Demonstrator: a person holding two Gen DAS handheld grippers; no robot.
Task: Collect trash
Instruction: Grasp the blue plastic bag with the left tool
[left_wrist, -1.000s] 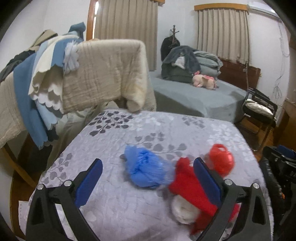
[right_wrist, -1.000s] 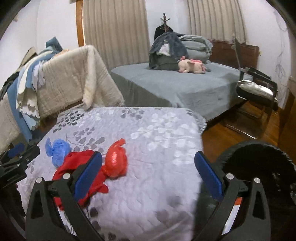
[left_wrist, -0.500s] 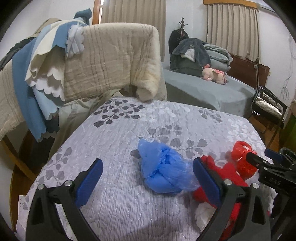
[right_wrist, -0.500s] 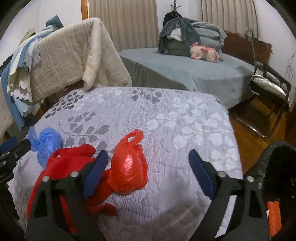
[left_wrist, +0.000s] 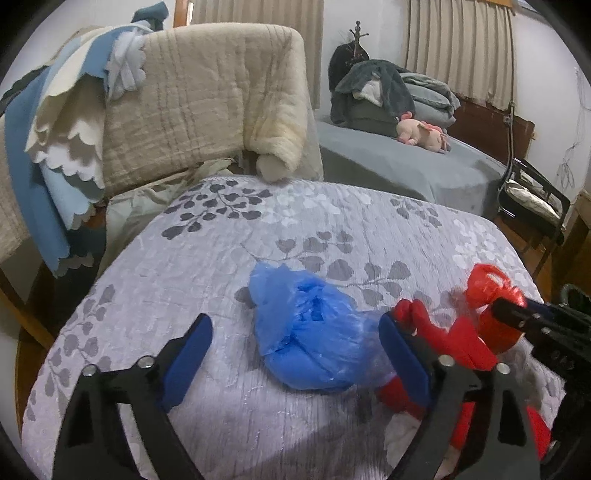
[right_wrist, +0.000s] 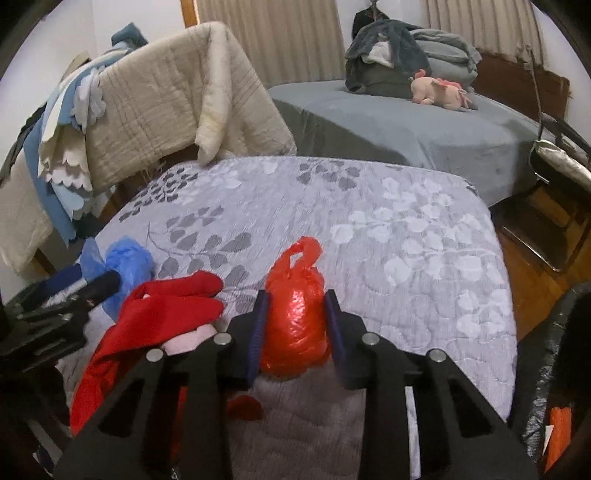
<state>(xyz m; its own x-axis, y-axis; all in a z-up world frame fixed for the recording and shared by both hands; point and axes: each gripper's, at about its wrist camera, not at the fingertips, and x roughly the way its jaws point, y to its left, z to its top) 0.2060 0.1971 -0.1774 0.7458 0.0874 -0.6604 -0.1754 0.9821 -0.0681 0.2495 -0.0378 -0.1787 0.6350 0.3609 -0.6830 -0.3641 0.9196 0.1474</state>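
Observation:
A crumpled blue plastic bag (left_wrist: 310, 328) lies on the grey leaf-patterned bedspread (left_wrist: 258, 236). My left gripper (left_wrist: 295, 354) is open, its blue pads on either side of the near end of the bag. A knotted red plastic bag (right_wrist: 295, 310) lies to the right; it also shows in the left wrist view (left_wrist: 491, 291). My right gripper (right_wrist: 297, 325) is shut on the red bag, both pads pressed against its sides. A red cloth (right_wrist: 162, 314) lies between the two bags. The blue bag (right_wrist: 125, 266) shows at the left of the right wrist view.
A rack draped with beige and blue blankets (left_wrist: 177, 110) stands behind the bedspread. A grey bed (right_wrist: 406, 122) with a pink plush toy (right_wrist: 439, 90) is beyond. A black bag-lined bin (right_wrist: 569, 369) sits at the right on the wooden floor. A folding chair (left_wrist: 532, 199) stands far right.
Both grippers moved forward and down over the bedspread. The right gripper closed on the red bag. The left gripper came around the blue bag, still open.

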